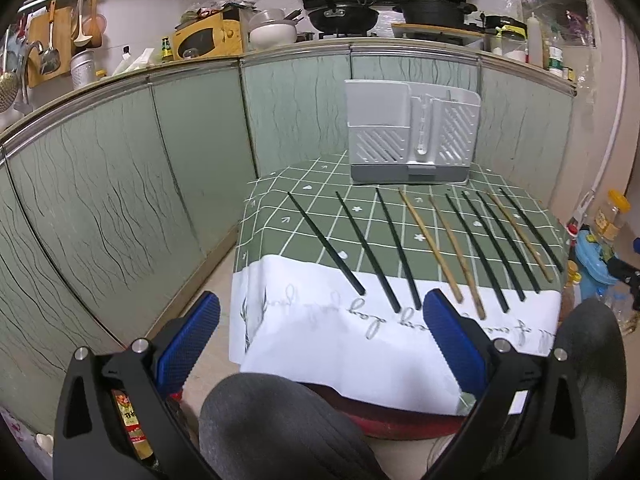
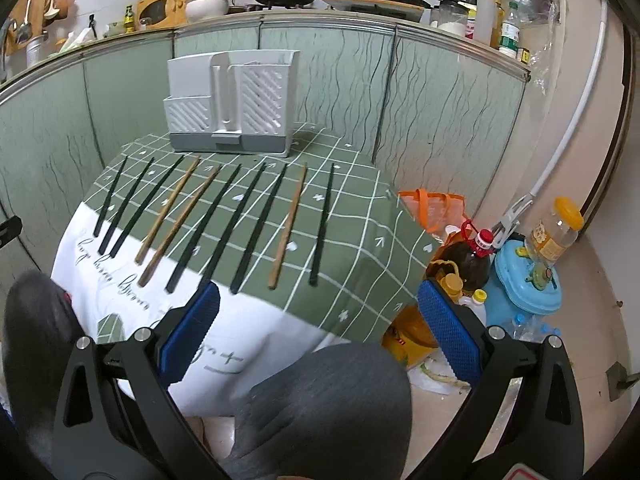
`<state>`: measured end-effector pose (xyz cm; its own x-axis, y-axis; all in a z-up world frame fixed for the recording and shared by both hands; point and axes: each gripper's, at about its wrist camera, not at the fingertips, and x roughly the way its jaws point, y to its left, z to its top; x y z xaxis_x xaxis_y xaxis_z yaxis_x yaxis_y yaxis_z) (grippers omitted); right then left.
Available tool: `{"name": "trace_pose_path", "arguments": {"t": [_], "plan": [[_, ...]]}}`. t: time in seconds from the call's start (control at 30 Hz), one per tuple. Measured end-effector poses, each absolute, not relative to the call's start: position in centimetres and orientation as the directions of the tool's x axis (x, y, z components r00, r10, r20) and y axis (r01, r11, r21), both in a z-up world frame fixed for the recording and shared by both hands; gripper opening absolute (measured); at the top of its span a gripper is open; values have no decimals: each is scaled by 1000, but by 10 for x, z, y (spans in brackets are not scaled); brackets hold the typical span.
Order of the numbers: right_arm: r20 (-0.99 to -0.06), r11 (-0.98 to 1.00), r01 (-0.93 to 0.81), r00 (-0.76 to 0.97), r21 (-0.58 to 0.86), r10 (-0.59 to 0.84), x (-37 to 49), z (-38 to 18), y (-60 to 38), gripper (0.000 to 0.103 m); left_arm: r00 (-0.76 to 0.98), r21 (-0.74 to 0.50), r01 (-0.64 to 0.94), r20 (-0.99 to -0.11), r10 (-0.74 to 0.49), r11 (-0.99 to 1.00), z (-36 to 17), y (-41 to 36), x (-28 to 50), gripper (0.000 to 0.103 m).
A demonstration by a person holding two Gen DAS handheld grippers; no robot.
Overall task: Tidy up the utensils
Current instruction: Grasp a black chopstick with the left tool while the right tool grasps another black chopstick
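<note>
Several chopsticks lie side by side on a small table with a green checked cloth (image 1: pixel 360 216): black ones (image 1: pixel 326 242) and three wooden ones (image 1: pixel 430 246). They also show in the right wrist view, black (image 2: pixel 322 222) and wooden (image 2: pixel 290 224). A white slotted utensil holder (image 1: pixel 410 138) (image 2: pixel 232 106) stands upright at the table's far edge. My left gripper (image 1: pixel 320 312) is open and empty, held short of the table's near edge. My right gripper (image 2: pixel 318 304) is open and empty, near the table's front right corner.
The person's grey-trousered knees (image 1: pixel 276 424) (image 2: pixel 332 404) sit under the grippers. Green cabinet fronts (image 1: pixel 120 200) surround the table. Oil bottles (image 2: pixel 472 256), an orange bag (image 2: pixel 434 208) and a blue plastic item (image 2: pixel 528 280) crowd the floor at the right.
</note>
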<state>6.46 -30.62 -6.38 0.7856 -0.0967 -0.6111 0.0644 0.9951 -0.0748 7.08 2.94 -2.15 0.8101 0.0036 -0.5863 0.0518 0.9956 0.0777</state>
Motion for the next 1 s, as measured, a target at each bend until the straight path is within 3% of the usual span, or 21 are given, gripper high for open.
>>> {"name": "trace_pose_path", "arguments": {"t": [0.73,0.8,1.0], "plan": [[-640,994,87,761,-62,-106,121,-104,-329,95,794,67,1,-607,40,998,-76,13,146,99],[-645,994,91,757,-56,-106,125,-107,-332,95,797,79,-4,-602,51,997,-80,8,153,97],[-651,994,90,752,-58,-106,138,-115,-332,95,763,103,-34,-639,92,994,-95,-1,176,77]]}}
